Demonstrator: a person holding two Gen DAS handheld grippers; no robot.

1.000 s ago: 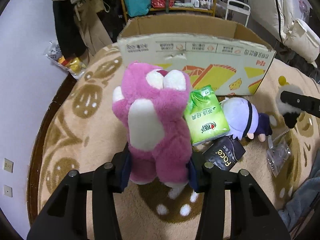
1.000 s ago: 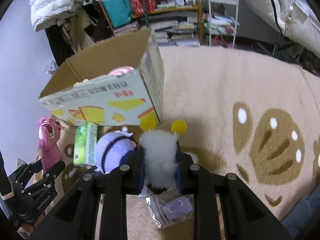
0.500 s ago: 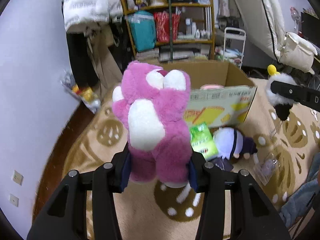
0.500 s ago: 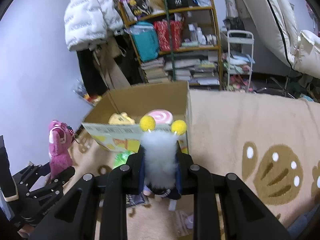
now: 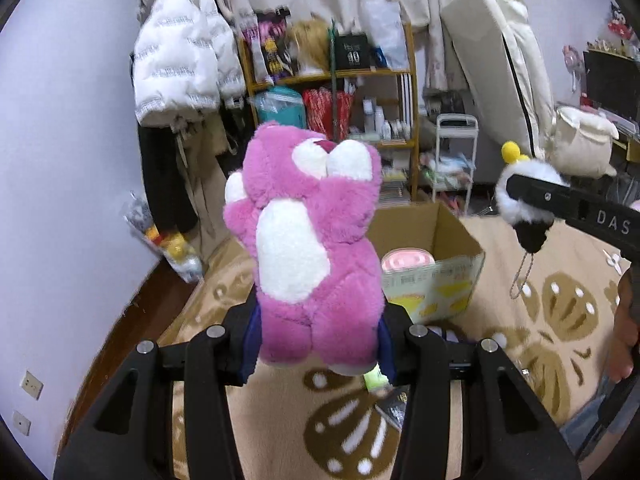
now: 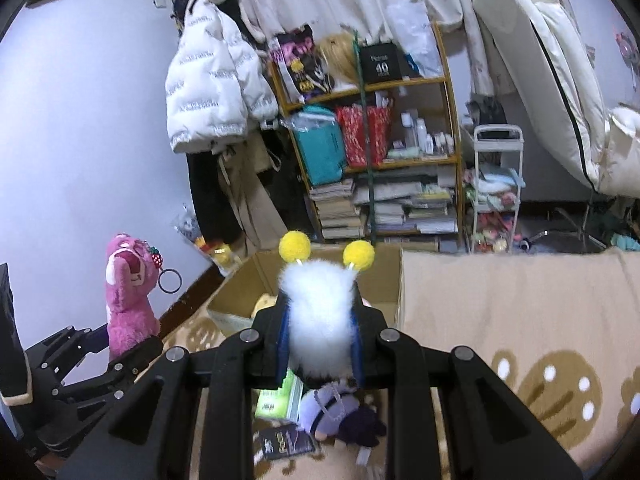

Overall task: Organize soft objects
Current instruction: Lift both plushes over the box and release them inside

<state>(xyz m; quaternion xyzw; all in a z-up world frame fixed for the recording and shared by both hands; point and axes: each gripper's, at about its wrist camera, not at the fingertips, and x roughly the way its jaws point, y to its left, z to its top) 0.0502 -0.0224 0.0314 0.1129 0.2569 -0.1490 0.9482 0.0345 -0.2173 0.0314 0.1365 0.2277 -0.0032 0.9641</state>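
My left gripper (image 5: 318, 336) is shut on a pink plush bear (image 5: 308, 240) with a white belly and holds it high above the rug; the bear also shows in the right wrist view (image 6: 128, 300). My right gripper (image 6: 320, 344) is shut on a white fluffy toy (image 6: 320, 312) with two yellow pom-pom antennae, also lifted; it shows in the left wrist view (image 5: 524, 196) with a dangling chain. An open cardboard box (image 5: 440, 248) stands on the rug ahead of both grippers, with a pink-and-white round item (image 5: 406, 260) inside.
On the beige patterned rug (image 6: 520, 320) below lie a green tissue pack (image 6: 276, 400), a purple plush doll (image 6: 340, 416) and a black packet (image 6: 286, 442). A cluttered shelf (image 6: 380, 152), a hanging white jacket (image 6: 216, 96) and a white mattress (image 6: 560, 80) stand behind.
Both grippers have risen well above the rug with their toys. The box and floor items now look smaller and lower, and the shelf and wall fill more of both views.
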